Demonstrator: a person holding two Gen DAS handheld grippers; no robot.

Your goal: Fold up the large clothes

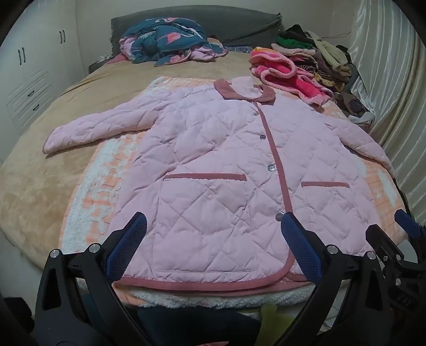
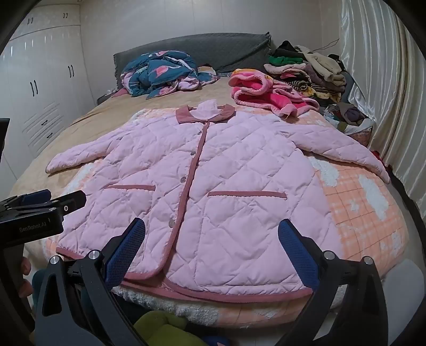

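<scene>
Your left tool [image 1: 213, 244] and right tool [image 2: 211, 248] hung wide apart, empty, at the jacket's [image 1: 218, 170] six-o'clock hem; it lay spread flat for folding.

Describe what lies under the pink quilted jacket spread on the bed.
Under the pink quilted jacket lies an orange-and-white checked fleece blanket, showing at both sides and below the hem, over a tan bedspread. What the blanket looks like beneath the jacket's body stays covered.

Home bedroom: bed [image 1: 40, 186] w/ grey headboard [image 1: 239, 24], white wardrobes [image 2: 45, 87], curtain [image 2: 378, 79], piled clothes [image 1: 319, 61], crumpled duvet [image 1: 170, 40].
</scene>
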